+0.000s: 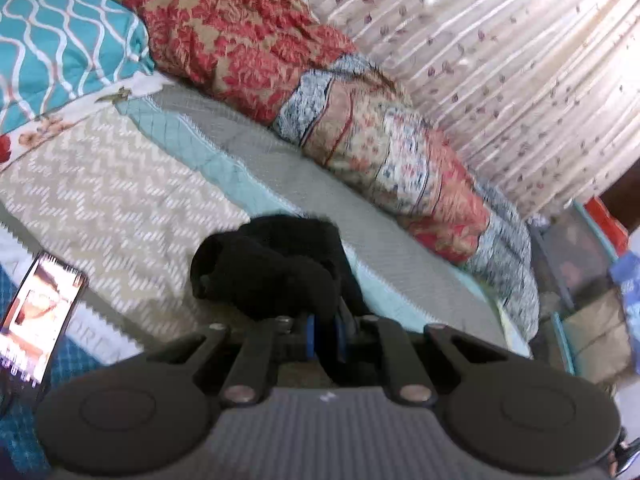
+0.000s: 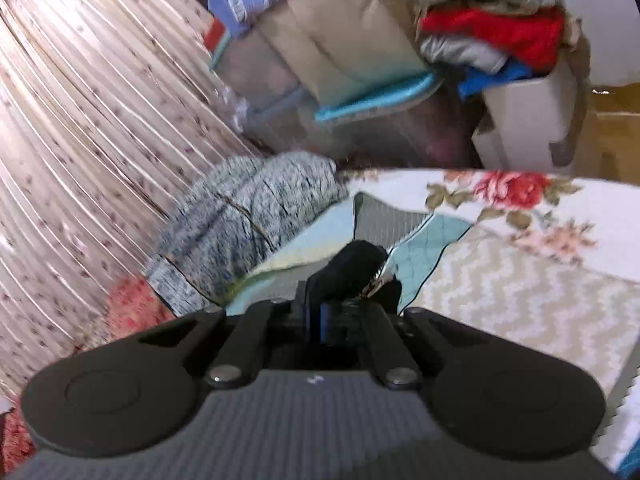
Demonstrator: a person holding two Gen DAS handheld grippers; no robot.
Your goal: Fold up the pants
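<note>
Closest to my left lens, the left gripper (image 1: 323, 334) has its blue pads pinched on the black pants (image 1: 272, 268), which bunch just ahead over the bed cover (image 1: 120, 200). My right gripper (image 2: 334, 320) is likewise clamped on a dark fold of the same cloth near a zipper. I judge I'm mid-lift, both ends held; next I should spread and lay the cloth flat. Writing: faint letters on the bed edge and phone (image 1: 40, 320), unreadable to me.

Left tool (image 1: 325, 334) fingers nearly together, clamped, right tool (image 2: 334, 322) likewise clamped
</note>
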